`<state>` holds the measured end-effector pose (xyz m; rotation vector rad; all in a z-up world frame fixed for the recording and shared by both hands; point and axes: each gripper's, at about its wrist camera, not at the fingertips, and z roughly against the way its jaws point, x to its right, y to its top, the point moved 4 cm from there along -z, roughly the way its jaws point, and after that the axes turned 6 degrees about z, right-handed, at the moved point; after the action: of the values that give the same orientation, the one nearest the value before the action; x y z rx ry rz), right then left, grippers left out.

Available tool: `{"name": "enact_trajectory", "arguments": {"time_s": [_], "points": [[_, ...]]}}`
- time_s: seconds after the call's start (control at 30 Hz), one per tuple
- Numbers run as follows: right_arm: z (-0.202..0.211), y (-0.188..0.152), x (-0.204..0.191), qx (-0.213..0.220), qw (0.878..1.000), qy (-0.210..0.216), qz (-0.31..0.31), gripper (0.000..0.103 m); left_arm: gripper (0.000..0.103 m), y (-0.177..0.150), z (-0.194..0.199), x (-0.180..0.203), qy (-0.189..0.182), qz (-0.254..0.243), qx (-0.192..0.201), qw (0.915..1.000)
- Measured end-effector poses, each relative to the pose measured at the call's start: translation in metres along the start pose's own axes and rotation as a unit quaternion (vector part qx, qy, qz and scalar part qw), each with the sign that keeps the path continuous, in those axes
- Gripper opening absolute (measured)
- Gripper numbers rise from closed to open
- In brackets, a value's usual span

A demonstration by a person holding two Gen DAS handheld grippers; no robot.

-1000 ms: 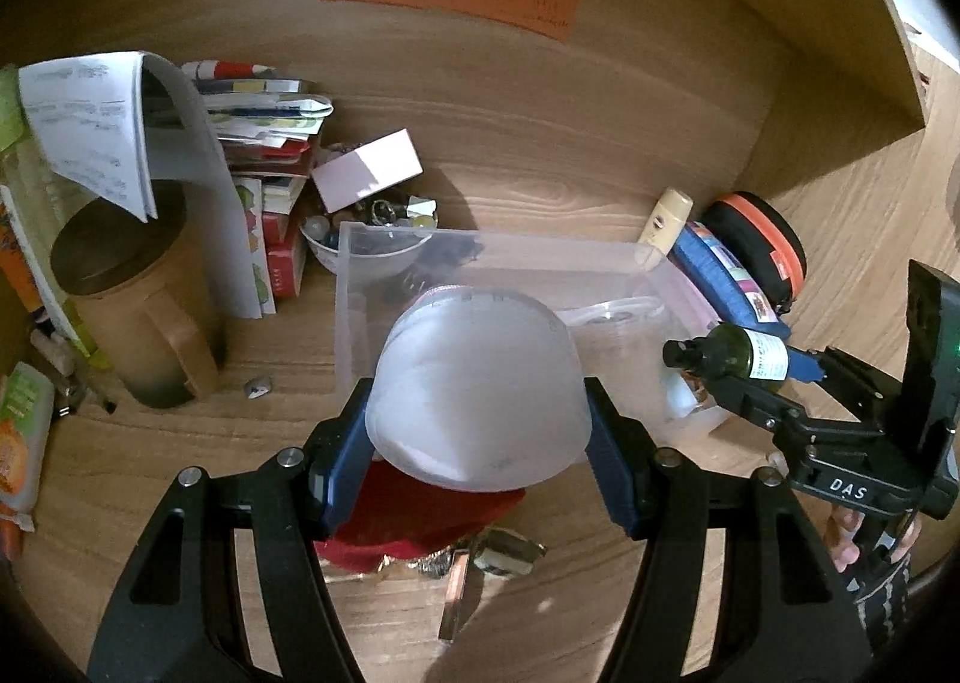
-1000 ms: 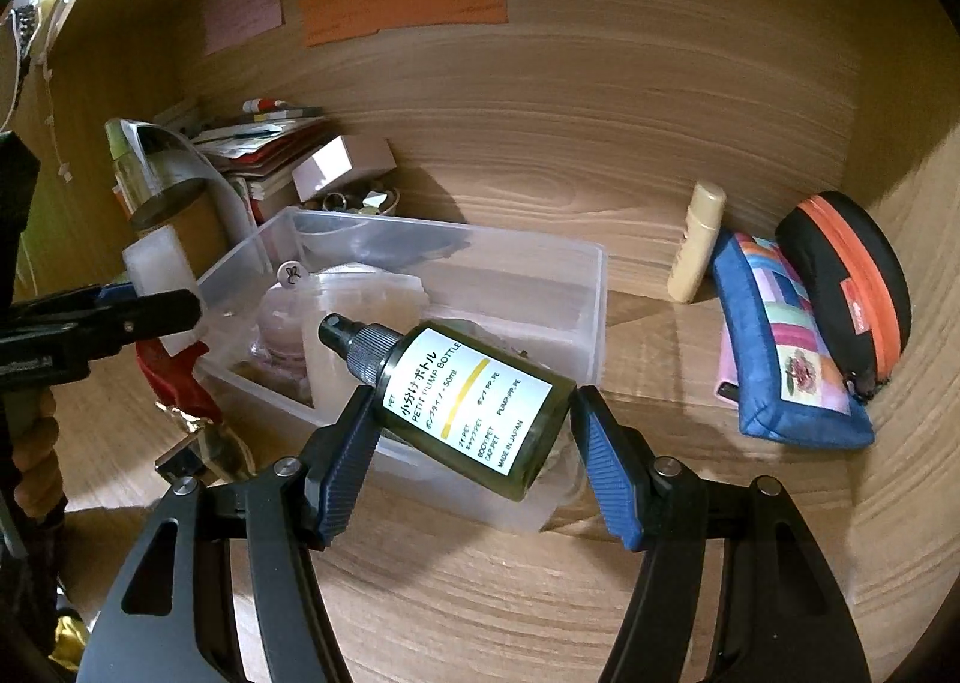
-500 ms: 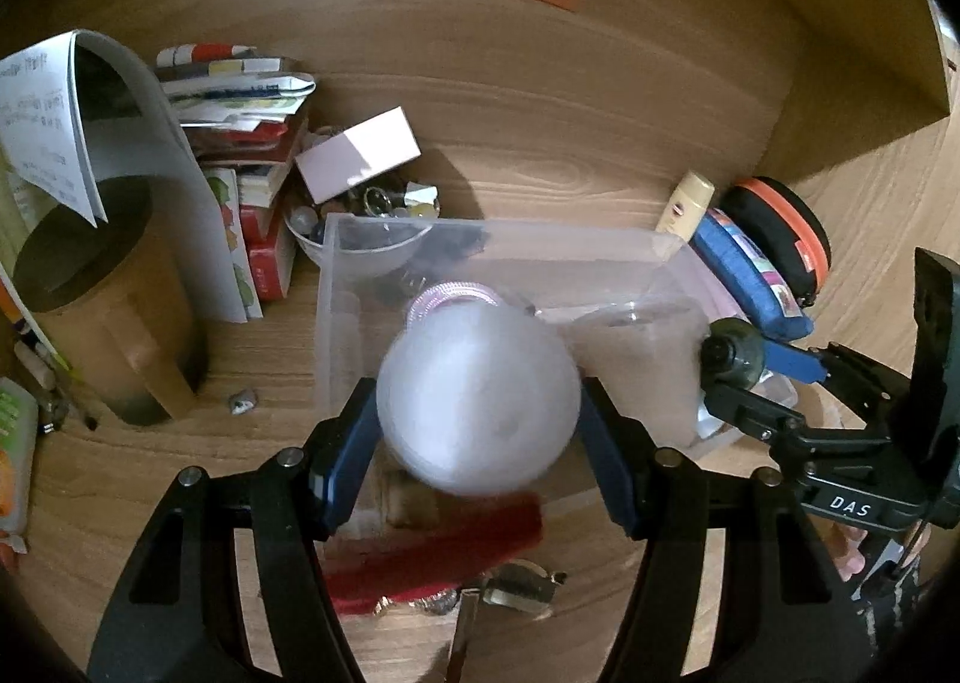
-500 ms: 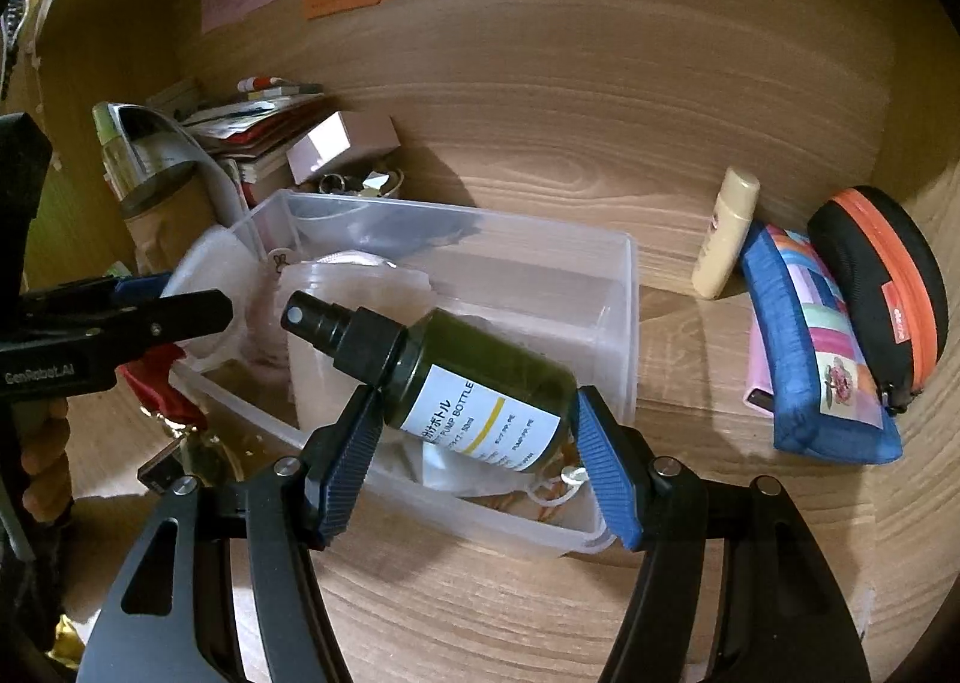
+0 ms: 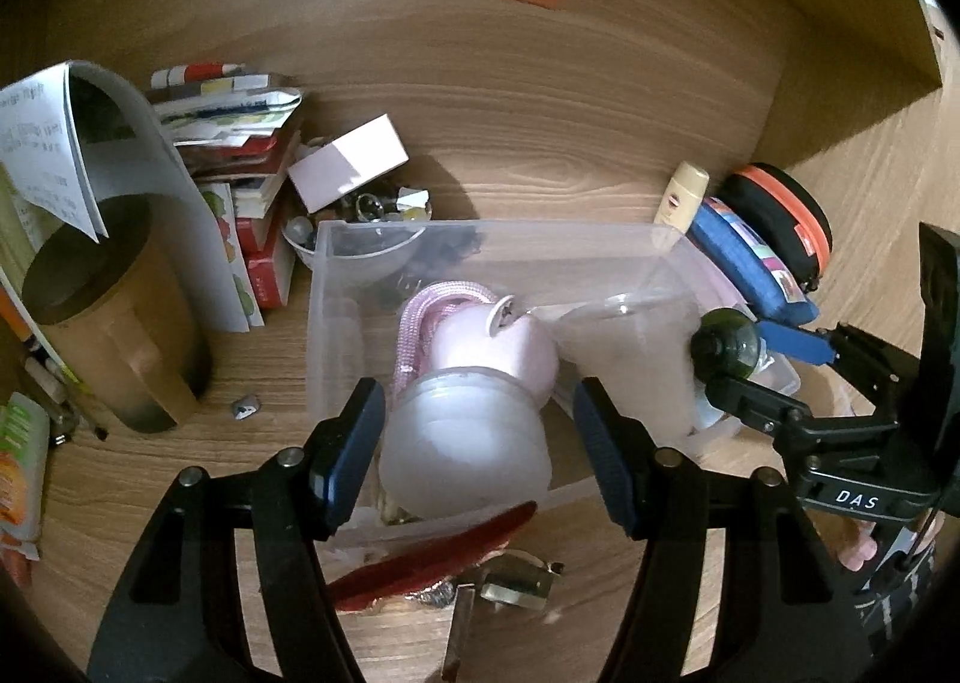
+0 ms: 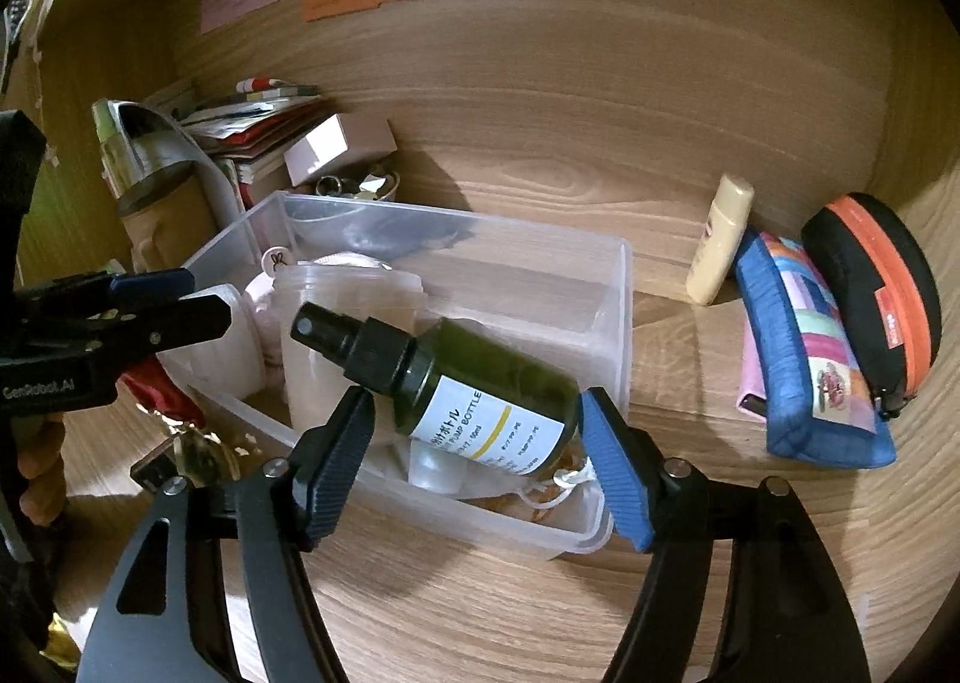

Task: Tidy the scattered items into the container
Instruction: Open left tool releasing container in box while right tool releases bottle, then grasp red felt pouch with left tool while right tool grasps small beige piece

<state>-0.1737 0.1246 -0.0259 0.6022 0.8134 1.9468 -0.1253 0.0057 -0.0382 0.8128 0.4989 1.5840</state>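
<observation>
A clear plastic container (image 5: 480, 230) (image 6: 624, 287) stands on the wooden shelf and holds a pink corded item (image 5: 498, 347) and frosted tubs. A frosted white jar (image 5: 465, 449) (image 6: 240, 323) lies at its near left corner between the jaws of my left gripper (image 5: 477, 389) (image 6: 204, 305); a gap shows at the right pad. My right gripper (image 6: 474, 401) (image 5: 735, 359) hovers over the container's right end, jaws opening. A dark green spray bottle (image 6: 480, 395) (image 5: 729, 338) tilts between them, touching only the right pad.
A red flat item (image 5: 438, 557) and foil bits lie before the container. A brown mug (image 5: 102, 335), stacked papers and a white box (image 5: 348, 161) crowd the left. A lotion tube (image 6: 720, 239), blue pouch (image 6: 804, 353) and black-orange case (image 6: 870, 287) sit right.
The jar tipped and dropped from between the left pads into the container. The right gripper carried the bottle over the container, then widened; the bottle has come loose from the left pad.
</observation>
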Motion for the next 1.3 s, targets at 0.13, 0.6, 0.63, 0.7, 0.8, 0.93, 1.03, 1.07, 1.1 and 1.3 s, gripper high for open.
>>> {"name": "enact_trajectory", "arguments": {"time_s": [0.13, 0.6, 0.63, 0.7, 0.8, 0.93, 1.03, 1.07, 1.1, 1.3], "points": [[0.007, 0.0, -0.002, 0.004, 1.0, 0.001, 0.002, 0.077, 0.066, -0.002, 0.007, 0.005, -0.003, -0.005, 0.003, 1.0], [0.035, -0.008, -0.013, 0.016, 1.0, -0.005, 0.008, 0.078, 0.092, -0.011, 0.038, 0.008, 0.016, -0.018, 0.025, 0.9994], [0.038, -0.008, -0.014, 0.018, 1.0, -0.005, 0.01, 0.079, 0.092, -0.012, 0.04, 0.005, 0.019, -0.016, 0.024, 0.9994], [0.042, -0.01, -0.017, 0.02, 1.0, -0.006, 0.013, 0.079, 0.092, -0.014, 0.044, -0.003, 0.023, -0.009, 0.02, 0.9995], [0.048, -0.012, -0.023, 0.025, 1.0, -0.005, 0.016, 0.079, 0.092, -0.019, 0.048, -0.017, 0.029, 0.006, 0.013, 0.9995], [0.05, -0.015, -0.033, 0.026, 0.999, 0.002, 0.021, 0.08, 0.092, -0.027, 0.049, -0.032, 0.028, 0.021, 0.0, 0.9994], [0.05, -0.018, -0.043, 0.025, 0.999, 0.01, 0.028, 0.08, 0.092, -0.035, 0.05, -0.039, 0.036, 0.02, -0.003, 0.9991], [0.049, -0.019, -0.046, 0.024, 0.999, 0.013, 0.03, 0.08, 0.092, -0.036, 0.05, -0.04, 0.04, 0.018, -0.005, 0.999], [0.048, -0.02, -0.049, 0.023, 0.999, 0.016, 0.032, 0.08, 0.092, -0.038, 0.05, -0.041, 0.042, 0.014, -0.008, 0.999], [0.036, -0.027, -0.069, 0.009, 0.998, 0.043, 0.041, 0.08, 0.092, -0.045, 0.038, -0.043, 0.013, 0.024, -0.038, 0.9989]]}}
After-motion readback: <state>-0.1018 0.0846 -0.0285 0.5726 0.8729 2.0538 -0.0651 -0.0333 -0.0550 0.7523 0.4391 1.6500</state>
